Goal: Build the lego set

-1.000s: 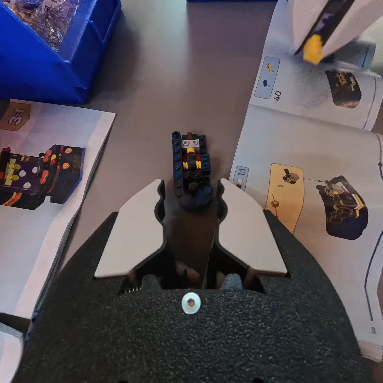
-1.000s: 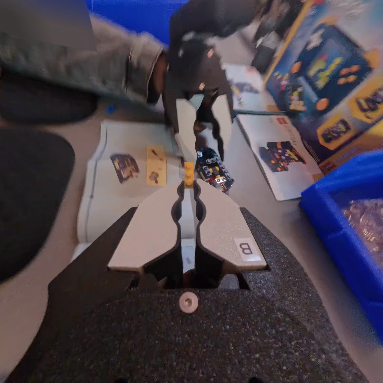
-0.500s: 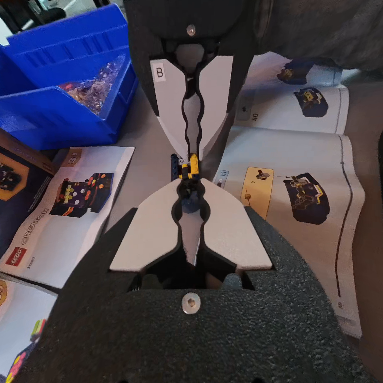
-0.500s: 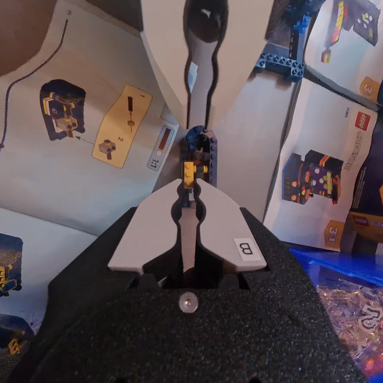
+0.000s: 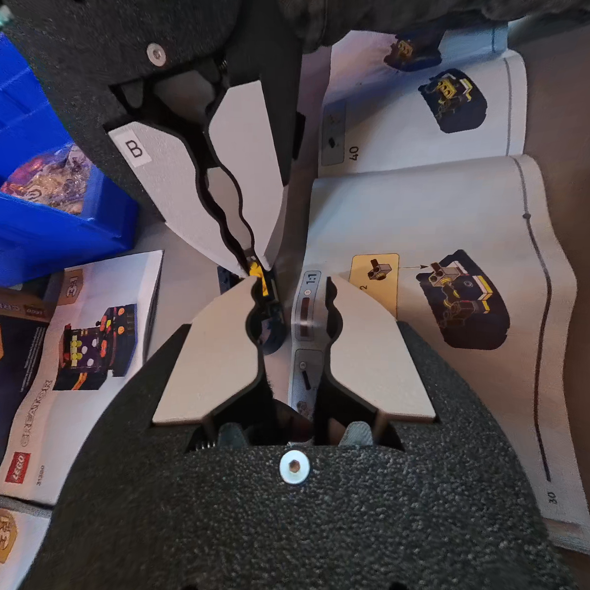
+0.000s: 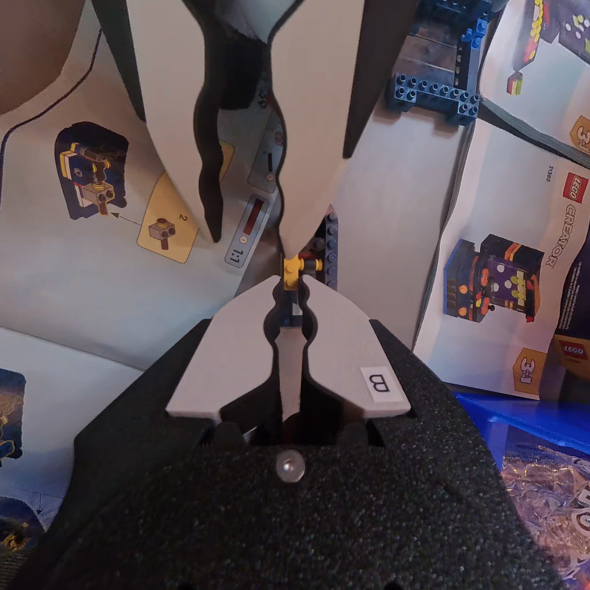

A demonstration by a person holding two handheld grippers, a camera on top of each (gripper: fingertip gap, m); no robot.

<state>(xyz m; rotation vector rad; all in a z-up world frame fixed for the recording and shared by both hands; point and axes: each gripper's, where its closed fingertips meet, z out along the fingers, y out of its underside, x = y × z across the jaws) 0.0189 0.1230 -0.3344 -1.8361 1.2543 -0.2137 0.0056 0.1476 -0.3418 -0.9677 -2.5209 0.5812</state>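
Observation:
My right gripper (image 6: 292, 281) is shut on a small yellow brick (image 6: 290, 271) and holds it against a small dark blue brick build (image 6: 330, 252) on the grey table. In the left wrist view this gripper (image 5: 253, 263) comes in from above with the yellow brick (image 5: 262, 284) at its tips. My left gripper (image 5: 290, 282) is open. The build (image 5: 274, 322) lies against its left finger, and its right finger stands apart over the booklet. In the right wrist view one finger (image 6: 297, 223) of the left gripper rests at the yellow brick.
An open instruction booklet (image 5: 447, 207) lies to the right of the build and a closed one (image 5: 95, 351) to the left. A blue bin (image 5: 48, 230) with bagged parts stands at the far left. A larger dark blue brick frame (image 6: 437, 92) lies farther off. My two grippers' fingertips are within a few centimetres of each other.
My left gripper closed on the build half a second ago and has now opened again. My right gripper brought the yellow brick to the build and stays shut on it.

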